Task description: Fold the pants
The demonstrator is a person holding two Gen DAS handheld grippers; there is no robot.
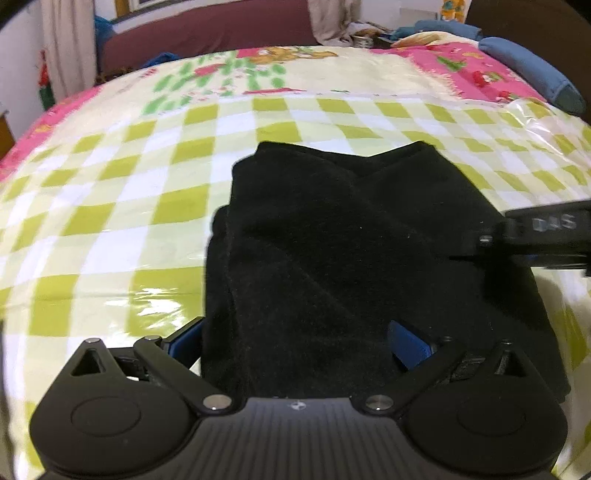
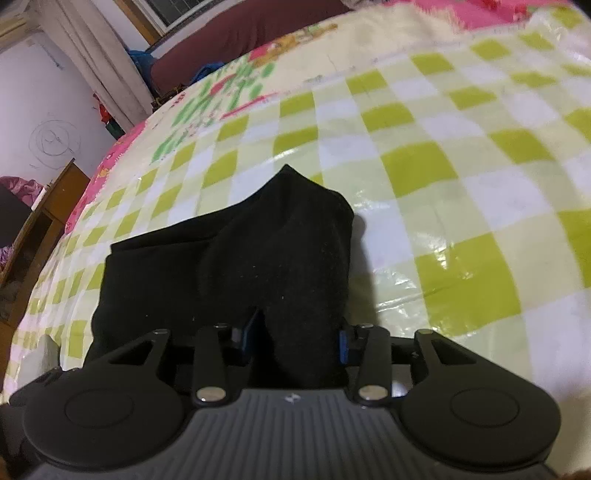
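Observation:
The black pants lie folded into a thick bundle on the green-and-white checked plastic sheet that covers the bed. My left gripper is open wide, its blue fingers on either side of the bundle's near edge. In the right wrist view the pants rise in a fold between the blue fingers of my right gripper, which is shut on that fold. The right gripper also shows at the right edge of the left wrist view, against the bundle's right side.
A flowered pink and cream bedspread lies beyond the sheet. A blue pillow sits at the far right. A maroon headboard and curtains stand behind. A wooden cabinet stands left of the bed.

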